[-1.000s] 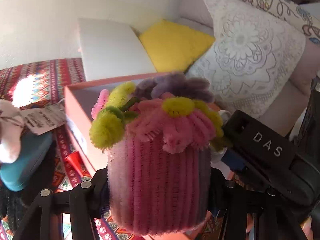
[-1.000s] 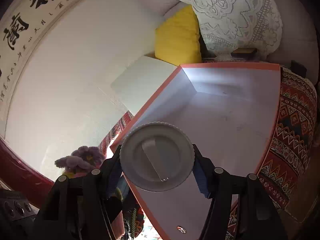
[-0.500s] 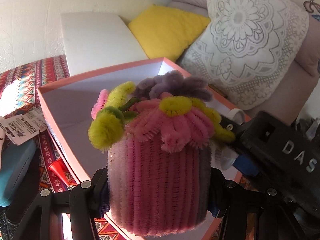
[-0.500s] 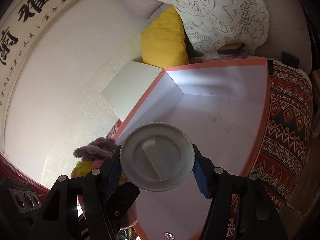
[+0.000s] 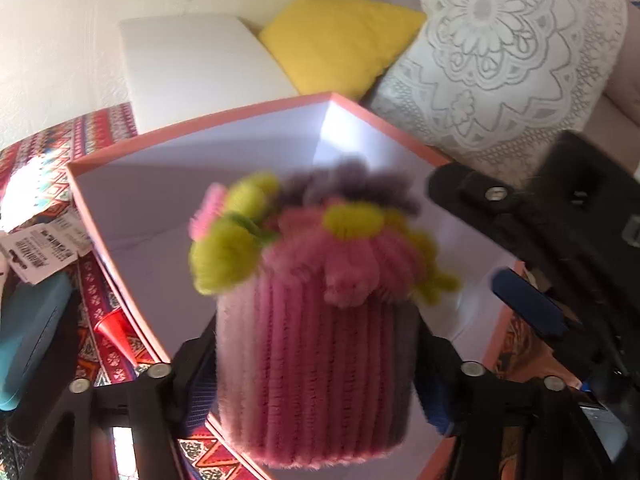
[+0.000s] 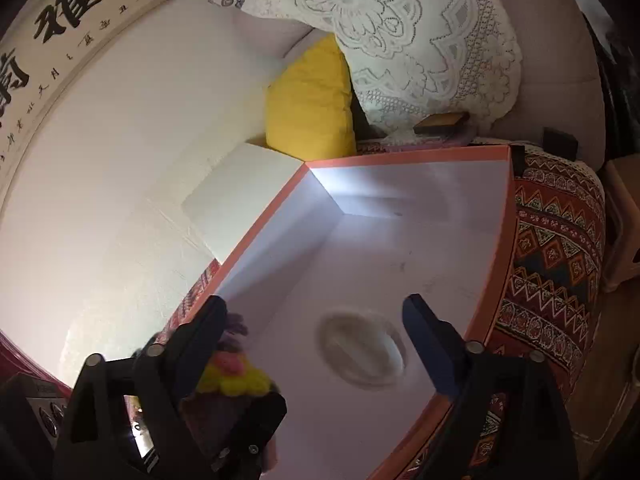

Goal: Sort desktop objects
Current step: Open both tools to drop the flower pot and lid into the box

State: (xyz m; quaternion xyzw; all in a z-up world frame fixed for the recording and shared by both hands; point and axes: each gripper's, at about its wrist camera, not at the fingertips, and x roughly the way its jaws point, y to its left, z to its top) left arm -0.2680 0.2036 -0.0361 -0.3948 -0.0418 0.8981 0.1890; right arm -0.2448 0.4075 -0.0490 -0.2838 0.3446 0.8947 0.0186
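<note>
Both tongs hover over an open box: the left gripper point(image 5: 316, 380) pinches a fuzzy pink pot of pipe-cleaner flowers point(image 5: 316, 344) between its pads, while the right gripper point(image 6: 316, 344) stands spread wide with nothing between its fingers. Just beyond the spread fingers a round white lid-like disc point(image 6: 362, 354) shows blurred against the white floor of the salmon-rimmed box point(image 6: 408, 158) (whether it is resting or falling cannot be told). The flower pot is held upright above the box's near left part, not yet on its floor. Judging by this, the pot should go down level and beside the disc, not onto it, and the pads should part only once its base sits flat. Left of the box lie a paper tag point(image 5: 36, 252) and a teal object point(image 5: 28, 340) on patterned cloth. Farther back rest a yellow cushion point(image 5: 340, 36) and a lace pillow point(image 5: 504, 52).
</note>
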